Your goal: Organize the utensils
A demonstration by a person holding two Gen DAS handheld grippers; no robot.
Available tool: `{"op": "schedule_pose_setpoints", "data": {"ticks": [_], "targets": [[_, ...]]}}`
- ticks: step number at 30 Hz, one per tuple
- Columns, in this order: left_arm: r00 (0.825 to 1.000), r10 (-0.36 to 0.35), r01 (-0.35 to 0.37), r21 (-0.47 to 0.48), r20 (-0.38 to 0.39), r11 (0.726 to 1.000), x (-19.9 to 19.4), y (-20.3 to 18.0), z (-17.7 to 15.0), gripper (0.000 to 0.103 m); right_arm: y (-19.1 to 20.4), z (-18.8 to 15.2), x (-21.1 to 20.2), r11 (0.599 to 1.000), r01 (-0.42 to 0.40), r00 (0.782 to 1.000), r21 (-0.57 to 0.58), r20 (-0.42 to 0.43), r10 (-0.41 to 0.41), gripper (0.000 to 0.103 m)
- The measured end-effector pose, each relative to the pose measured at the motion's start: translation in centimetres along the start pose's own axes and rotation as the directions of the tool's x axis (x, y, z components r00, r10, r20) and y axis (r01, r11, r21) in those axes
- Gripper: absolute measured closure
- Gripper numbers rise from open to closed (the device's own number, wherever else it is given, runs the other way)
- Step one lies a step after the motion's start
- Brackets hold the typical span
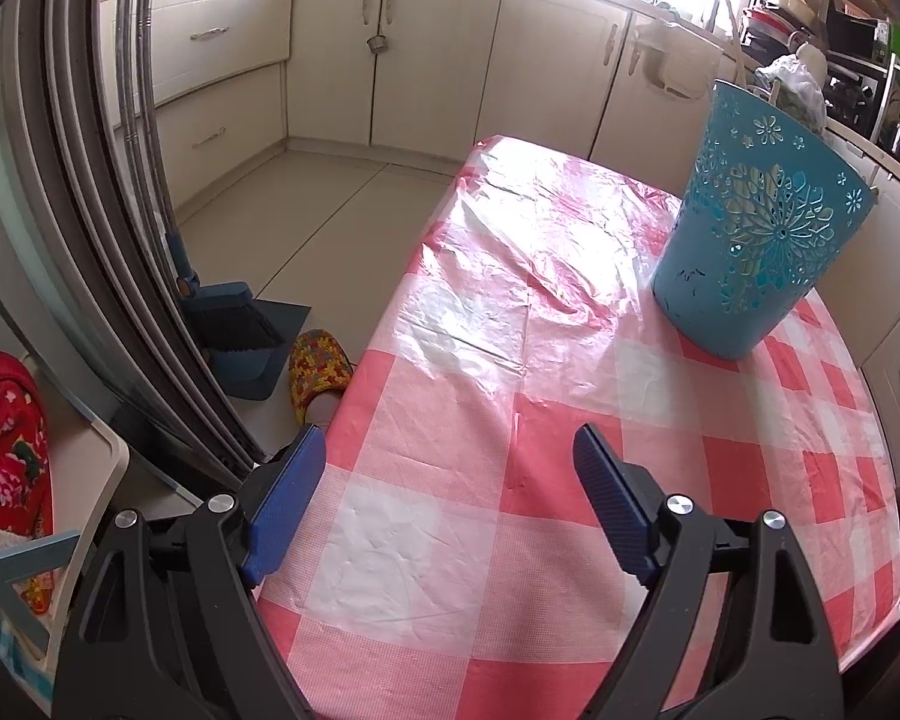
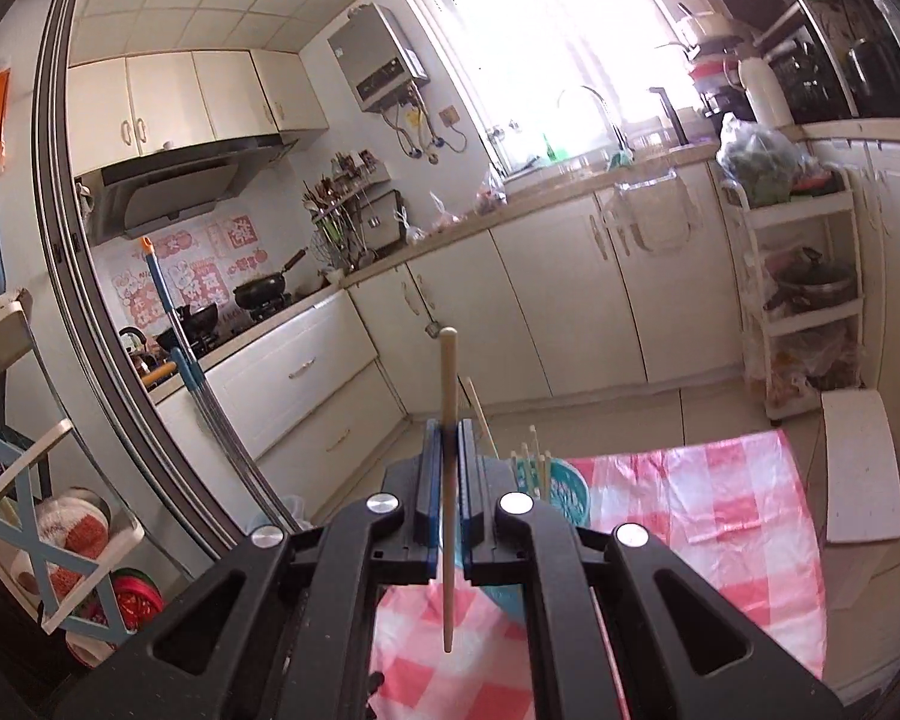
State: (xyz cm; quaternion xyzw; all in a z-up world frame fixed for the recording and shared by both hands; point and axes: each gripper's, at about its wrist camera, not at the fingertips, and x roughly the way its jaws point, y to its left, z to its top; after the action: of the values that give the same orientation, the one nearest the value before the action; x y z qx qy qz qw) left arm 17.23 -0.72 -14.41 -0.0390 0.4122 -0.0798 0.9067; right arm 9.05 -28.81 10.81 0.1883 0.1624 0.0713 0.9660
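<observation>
Right hand-held gripper (image 2: pixel 449 441) pinching chopstick (image 2: pixel 447 480) upright near basket (image 2: pixel 561 495). Left hand-held gripper (image 1: pixel 450 456) spread, idle over surface (image 1: pixel 450 540). Next: lower chopstick into basket.

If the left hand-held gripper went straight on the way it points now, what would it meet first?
Probably the checked tablecloth: the left hand-held gripper, open, tilts down toward it. The blue basket stands off to the right.

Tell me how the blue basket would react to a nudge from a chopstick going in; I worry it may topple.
The basket looks like thin perforated plastic, so probably light and easy to shift. It narrows toward its base, which likely makes it tippy. The glossy tablecloth may let it slide rather than fall. The chopstick in the right gripper looks rigid.
</observation>
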Motion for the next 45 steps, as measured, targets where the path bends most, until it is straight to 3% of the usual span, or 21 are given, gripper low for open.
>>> {"op": "schedule_pose_setpoints", "data": {"ticks": [4,8,16,27,30,32,38,41,45], "targets": [[1.000,-0.001,0.001,0.001,0.002,1.000,0.0,0.0,0.0,0.022,1.2,2.3,2.2,0.999,0.025,0.999,-0.044,0.049,-0.023,0.097],[1.000,0.003,-0.003,0.006,0.005,1.000,0.0,-0.1,0.0,0.022,1.3,2.2,5.5,0.994,0.082,0.996,-0.077,0.045,-0.079,0.097],[1.000,0.009,-0.010,0.041,0.028,0.999,-0.4,-0.8,-0.1,0.021,-0.4,-2.4,13.0,0.975,0.175,0.975,-0.138,-0.116,-0.191,0.097],[0.999,0.019,-0.023,0.071,0.045,0.997,-0.6,-1.2,-0.1,0.017,-1.0,-5.8,14.8,0.971,0.187,0.944,-0.151,-0.247,-0.220,0.096],[0.998,0.028,-0.032,0.079,0.048,0.996,-1.1,-1.4,0.0,0.016,-0.4,-6.0,12.7,0.970,0.196,0.949,-0.142,-0.221,-0.224,0.080],[0.998,0.029,-0.034,0.082,0.060,0.996,-1.9,-1.5,0.2,0.014,0.6,-6.6,9.7,0.964,0.208,0.953,-0.164,-0.186,-0.237,0.053],[0.997,0.004,-0.012,0.100,0.077,0.995,-7.1,-3.0,1.3,0.008,4.1,-9.6,0.5,0.946,0.249,0.947,-0.207,-0.151,-0.282,0.015],[0.996,0.013,-0.024,0.128,0.084,0.991,-10.8,-4.2,1.7,0.008,5.1,-10.6,-3.8,0.940,0.279,0.940,-0.194,-0.146,-0.309,0.007],[0.996,0.018,-0.032,0.153,0.088,0.988,-15.4,-5.3,2.0,0.008,6.3,-11.3,-7.7,0.932,0.322,0.924,-0.165,-0.161,-0.347,0.007]]}}
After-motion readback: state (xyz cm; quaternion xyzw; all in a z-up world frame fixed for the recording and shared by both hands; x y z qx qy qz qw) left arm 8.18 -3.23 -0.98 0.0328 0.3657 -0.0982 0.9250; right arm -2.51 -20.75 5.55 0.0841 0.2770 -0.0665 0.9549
